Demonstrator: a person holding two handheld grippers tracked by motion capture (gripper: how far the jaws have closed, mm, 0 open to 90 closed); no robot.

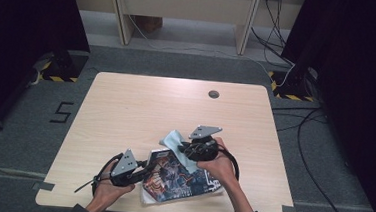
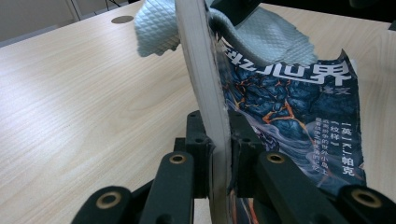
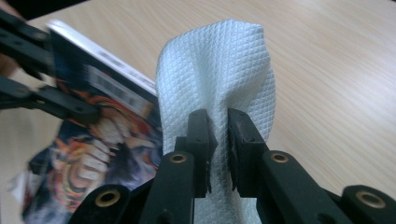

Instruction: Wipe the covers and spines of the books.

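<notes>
The book [image 1: 176, 178], with a dark blue and orange illustrated cover, lies at the near edge of the desk [image 1: 140, 107], between the person's two hands. In the left gripper view its pale page edge [image 2: 205, 93] runs straight up between the jaws, and the left claw [image 1: 141, 169] is clamped on that edge from the book's left side. A pale blue waffle-textured cloth [image 1: 173, 141] rests on the book's far part and spills onto the desk just beyond it. The right claw [image 1: 187, 148] pinches a fold of this cloth [image 3: 219, 79], the fabric bunched up between its narrow jaws, right next to the book [image 3: 93, 140]. A small round hole [image 1: 214, 94] sits near the desk's far edge, well apart
</notes>
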